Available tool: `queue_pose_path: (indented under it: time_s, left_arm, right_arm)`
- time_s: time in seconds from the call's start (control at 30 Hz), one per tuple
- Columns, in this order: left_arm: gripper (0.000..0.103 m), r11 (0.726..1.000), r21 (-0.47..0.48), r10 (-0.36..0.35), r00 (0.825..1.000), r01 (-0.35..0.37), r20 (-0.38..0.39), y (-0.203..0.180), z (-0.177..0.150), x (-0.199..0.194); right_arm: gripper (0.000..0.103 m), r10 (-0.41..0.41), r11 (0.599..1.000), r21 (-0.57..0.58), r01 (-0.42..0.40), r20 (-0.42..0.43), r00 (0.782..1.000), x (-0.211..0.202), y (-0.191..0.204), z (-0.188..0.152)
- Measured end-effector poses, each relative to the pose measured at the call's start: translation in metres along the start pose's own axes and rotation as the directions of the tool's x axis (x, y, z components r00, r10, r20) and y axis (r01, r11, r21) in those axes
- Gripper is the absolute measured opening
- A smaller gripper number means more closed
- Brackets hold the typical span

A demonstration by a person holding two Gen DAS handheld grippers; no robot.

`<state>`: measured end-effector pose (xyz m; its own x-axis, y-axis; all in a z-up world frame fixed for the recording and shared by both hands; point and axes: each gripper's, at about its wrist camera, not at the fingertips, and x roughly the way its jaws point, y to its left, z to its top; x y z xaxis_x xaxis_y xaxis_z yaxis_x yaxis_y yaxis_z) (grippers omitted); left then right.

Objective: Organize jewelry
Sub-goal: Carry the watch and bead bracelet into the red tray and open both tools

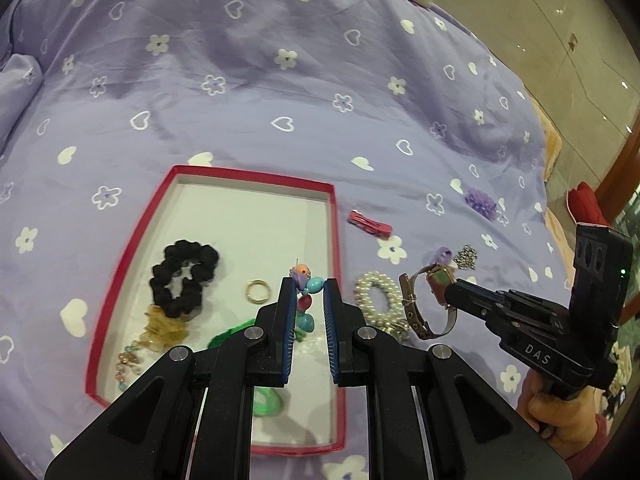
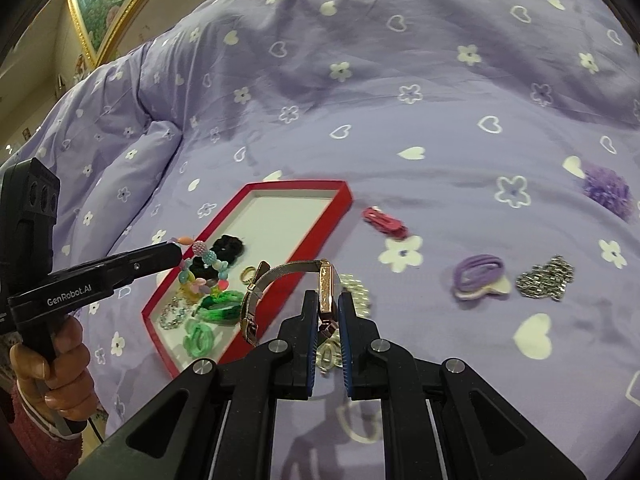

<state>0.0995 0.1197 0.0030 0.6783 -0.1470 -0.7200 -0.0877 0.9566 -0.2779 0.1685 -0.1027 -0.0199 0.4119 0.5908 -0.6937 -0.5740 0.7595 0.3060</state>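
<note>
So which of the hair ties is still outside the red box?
The purple hair tie, lying on the bedspread beside the rhinestone heart. The black scrunchie and green ties are already inside the red box.

Red box (image 1: 335, 216) far half bare; near half crowded by black scrunchie (image 1: 185, 276).

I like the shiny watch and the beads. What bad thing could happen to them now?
The watch is pinched only at its case by the right gripper, so it might twist or slip onto the bedspread. The bead bracelet dangles from the left gripper over the red box; its beads could snag the green scrunchie there.
</note>
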Motion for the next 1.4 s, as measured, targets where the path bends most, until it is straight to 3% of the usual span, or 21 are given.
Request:
queue_pose_path:
  time_s: [0.47,0.77,1.1,1.4]
  left_arm:
    - [0.012,0.999,-0.048,0.022,1.0,-0.021,0.023,0.033,0.007,-0.006]
    - [0.012,0.995,-0.097,0.021,1.0,-0.019,0.016,0.067,0.021,0.01]
    - [0.012,0.988,-0.156,-0.002,1.0,0.001,-0.007,0.098,0.035,0.04]
    - [0.012,0.976,-0.208,0.048,0.996,-0.063,-0.078,0.125,0.024,0.069]
  right_arm:
    - [0.009,0.037,0.998,-0.049,-0.038,-0.016,0.999,0.021,0.033,0.016]
    - [0.009,0.054,0.995,-0.083,-0.058,-0.058,0.997,0.055,0.054,0.028]
    - [0.009,0.04,0.989,-0.137,-0.058,-0.131,0.991,0.106,0.071,0.042]
    - [0.009,-0.021,0.979,-0.201,-0.02,-0.203,0.979,0.147,0.077,0.046]
